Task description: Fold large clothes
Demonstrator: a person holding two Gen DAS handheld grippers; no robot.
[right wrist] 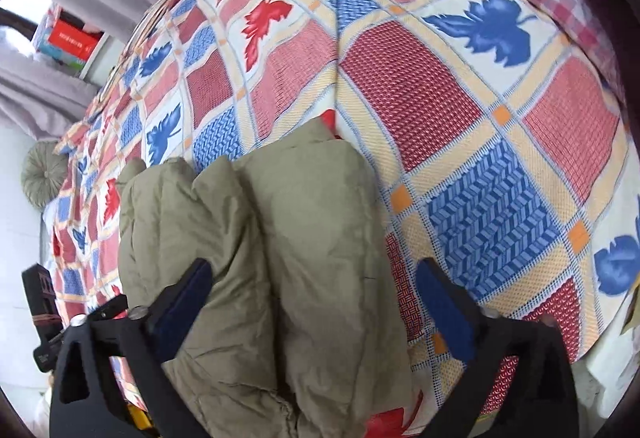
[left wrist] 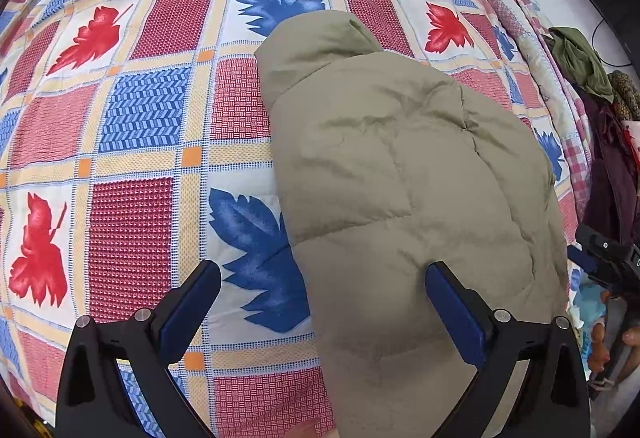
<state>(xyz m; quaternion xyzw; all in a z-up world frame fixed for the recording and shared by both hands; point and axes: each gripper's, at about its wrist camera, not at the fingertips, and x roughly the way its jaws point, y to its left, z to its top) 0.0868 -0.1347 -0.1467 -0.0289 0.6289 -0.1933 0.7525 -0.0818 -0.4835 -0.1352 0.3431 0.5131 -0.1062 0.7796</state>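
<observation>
**Both tongs open over a part-folded padded coat**

Tongs first, from the left: my left gripper stands spread wide with nothing between its blue pads. I hold it low over the near edge of the bed, pointed forward across the patterned bedspread. One finger sits over the blue leaf print and the other over the olive padded coat, so the coat's left edge runs between them. I judge that placing to be deliberate: straddling the hem lets me close on the edge for the next fold.

The coat lies on the bedspread as a narrowed bundle, its collar end away from me and its quilted back uppermost; the sides look already turned in, so I reckon the folding is partly done.

Further right, my right gripper is likewise fully parted and empty. Its wrist view shows it tilted and rolled, looking along the length of the coat's puffy ridges, with the left finger over the fabric and the right finger off it, above the bedspread. Whether either pad touches the cloth, I cannot tell. A heap of other clothes lies beyond the bed's right side.
</observation>
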